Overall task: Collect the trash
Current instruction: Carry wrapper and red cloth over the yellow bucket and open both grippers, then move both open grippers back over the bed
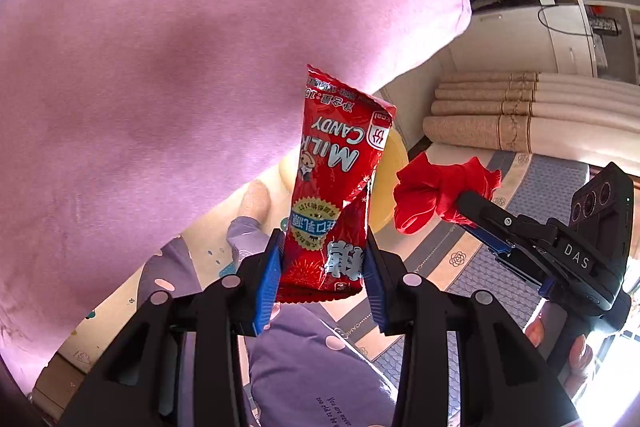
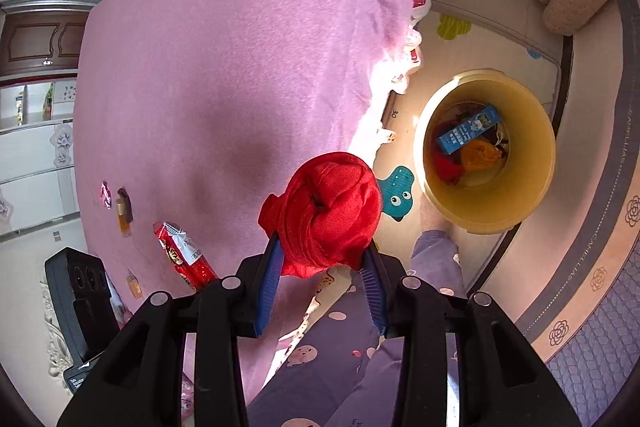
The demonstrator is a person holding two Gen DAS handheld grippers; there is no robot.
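— Pink cloth (image 2: 224,75) covers the whole left side of both views, draped over a table; what lies on it?

— At the near left edge, small wrapped sweets (image 2: 124,211) and a red packet (image 2: 182,259).

— And the left gripper (image 1: 322,269)?

— Its blue pads (image 1: 269,279) are clamped on the bottom of a red milk candy bag (image 1: 336,187), which stands upright between them, print upside down.

— Further right?

— The right gripper (image 2: 324,267) — fingers pressed against a red crumpled cloth ball (image 2: 324,211) — holds it above the patterned floor mat (image 2: 600,267). In the left view that same ball (image 1: 436,193) sits just right of the bag.

— Where's the bin?

— A yellow bucket (image 2: 540,163) stands on the floor at the right, beside the cloth's edge. Inside lie a blue carton (image 2: 468,131), something orange and something red.
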